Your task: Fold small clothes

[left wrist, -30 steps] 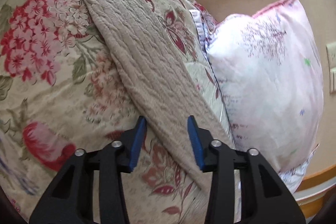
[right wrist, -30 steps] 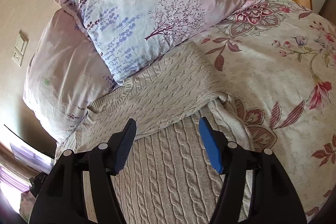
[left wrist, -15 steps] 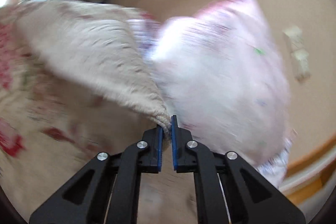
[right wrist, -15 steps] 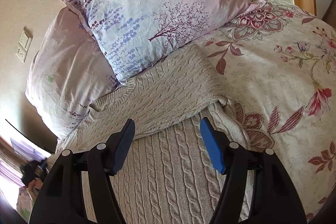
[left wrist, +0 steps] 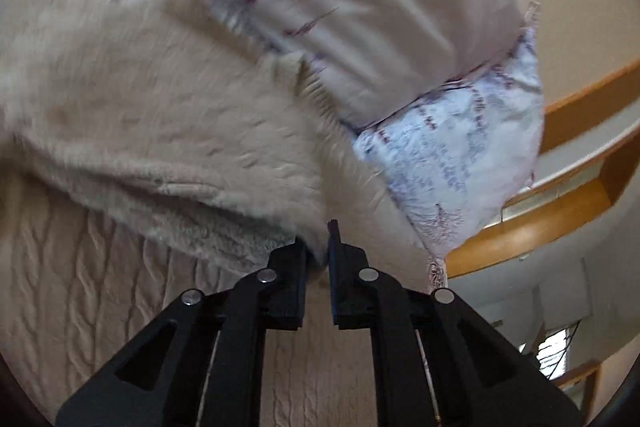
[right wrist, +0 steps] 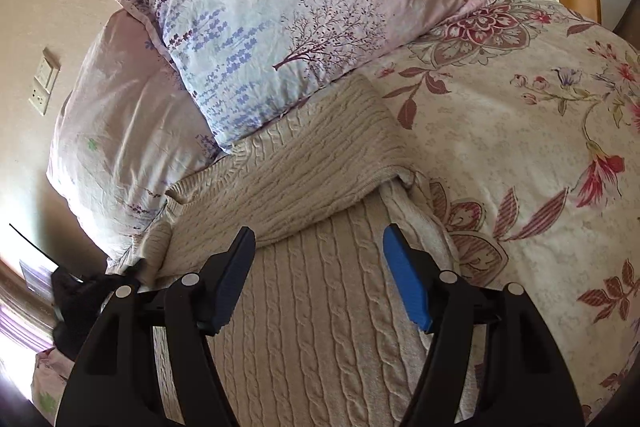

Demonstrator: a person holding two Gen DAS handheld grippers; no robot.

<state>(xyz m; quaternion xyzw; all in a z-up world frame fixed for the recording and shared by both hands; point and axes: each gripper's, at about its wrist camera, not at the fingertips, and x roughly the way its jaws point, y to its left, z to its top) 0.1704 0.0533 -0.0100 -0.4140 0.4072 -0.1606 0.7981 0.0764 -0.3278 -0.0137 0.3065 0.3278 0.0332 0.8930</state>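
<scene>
Left gripper (left wrist: 318, 259) clenches only the sweater (right wrist: 304, 307) sleeve's (left wrist: 168, 147) tip, which risks slipping free mid-fold; right gripper (right wrist: 320, 275) hangs released above, offering no restraint.

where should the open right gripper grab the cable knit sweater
On the sweater, the loose side edge lying just below the folded-over sleeve, on the floral bedspread. Approach from the bedspread side with the right gripper: there the edge lies free.

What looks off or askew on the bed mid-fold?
Nothing damaged or spilled. The sweater butts against the pillows, its upper fold slanted. The left gripper is pinching a sleeve; the right gripper hovers open.
</scene>
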